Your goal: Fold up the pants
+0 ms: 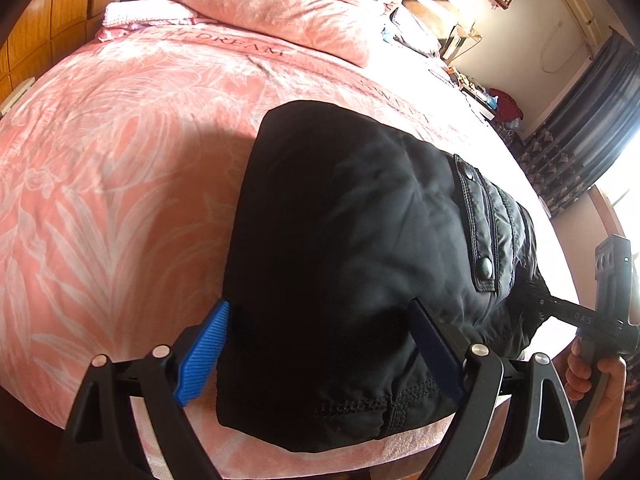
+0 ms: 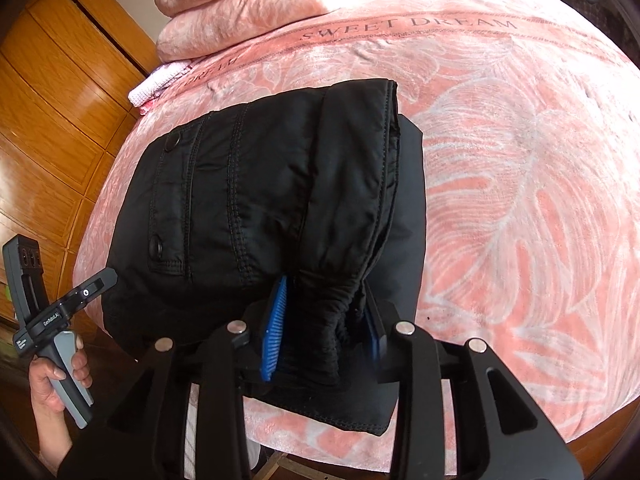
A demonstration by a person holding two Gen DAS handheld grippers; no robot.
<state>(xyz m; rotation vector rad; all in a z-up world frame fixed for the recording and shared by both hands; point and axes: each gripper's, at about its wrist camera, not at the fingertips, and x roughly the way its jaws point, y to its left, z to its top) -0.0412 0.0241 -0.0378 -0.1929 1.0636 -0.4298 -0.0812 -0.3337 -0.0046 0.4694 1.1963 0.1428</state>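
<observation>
Black padded pants (image 1: 352,264) lie folded in a thick bundle on the pink bed (image 1: 120,160). A snap-buttoned pocket flap shows on top. My left gripper (image 1: 320,344) is open, its blue fingers (image 1: 204,354) either side of the bundle's near end, holding nothing. My right gripper (image 2: 326,328) is shut on a gathered elastic edge of the pants (image 2: 256,184), the cloth bunched between the blue pads (image 2: 276,328). Each view shows the other hand-held gripper at the bed's edge.
Pink pillows (image 1: 288,8) and a folded pink cloth (image 1: 144,14) lie at the head of the bed. A wooden wardrobe (image 2: 52,120) stands on one side. A cluttered desk (image 1: 492,100) and dark curtains (image 1: 580,128) are on the other side.
</observation>
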